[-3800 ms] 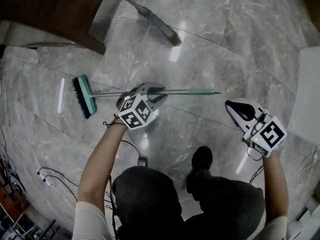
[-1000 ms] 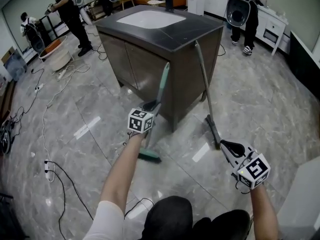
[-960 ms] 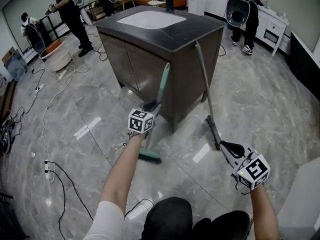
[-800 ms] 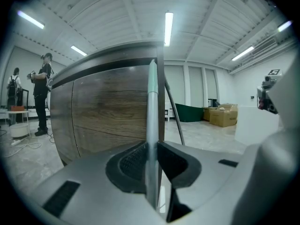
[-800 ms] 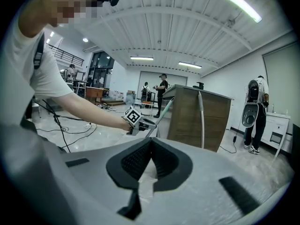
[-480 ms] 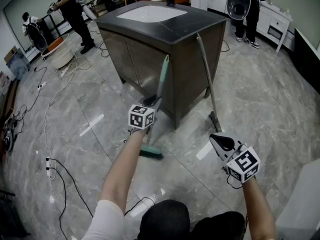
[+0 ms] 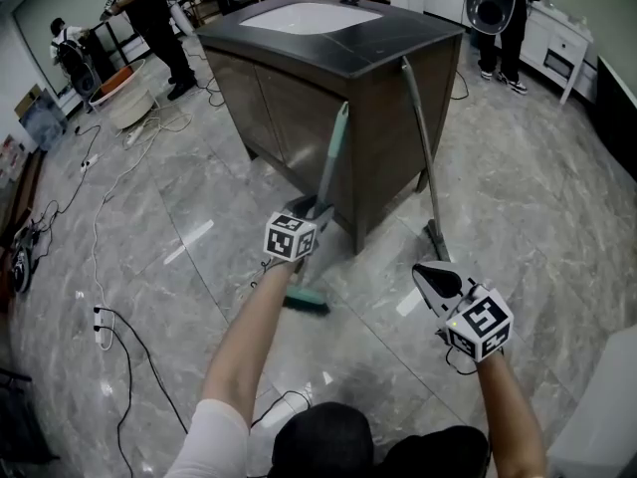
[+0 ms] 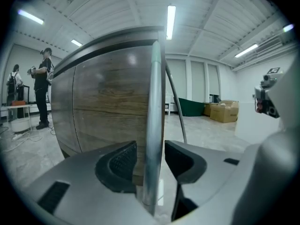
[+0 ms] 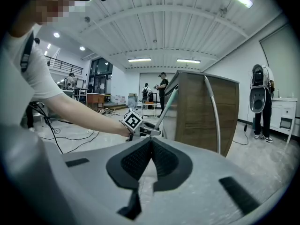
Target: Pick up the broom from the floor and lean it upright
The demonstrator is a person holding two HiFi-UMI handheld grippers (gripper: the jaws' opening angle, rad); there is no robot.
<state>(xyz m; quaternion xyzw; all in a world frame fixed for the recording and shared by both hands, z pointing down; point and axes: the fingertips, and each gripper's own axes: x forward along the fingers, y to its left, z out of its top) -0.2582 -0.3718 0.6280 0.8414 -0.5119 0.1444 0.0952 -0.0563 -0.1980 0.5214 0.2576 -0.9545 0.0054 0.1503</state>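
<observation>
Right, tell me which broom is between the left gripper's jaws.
The teal-handled broom; the left gripper's jaws have just been opening around it. The grey-handled broom leans further right.

Two brooms at twelve o'clock: teal-handled broom (image 7: 329, 172), grey-handled broom (image 7: 422, 152). One wooden cabinet (image 7: 284, 118). Two grippers: left gripper (image 7: 311, 207), right gripper (image 7: 422, 270). Three bystanders (image 7: 151, 13) (image 7: 64, 50) (image 7: 498, 13), from ten to one o'clock.

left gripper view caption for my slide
Left tongs, just opened, straddle the broom handle leaning on the cabinet.

Glossy grey marble floor (image 7: 129, 217) fills the frame. A dark wooden cabinet (image 7: 279, 108) stands at upper centre. Black cables (image 7: 100, 314) trail at lower left. Strip lights (image 8: 171, 20) line the white ceiling.
</observation>
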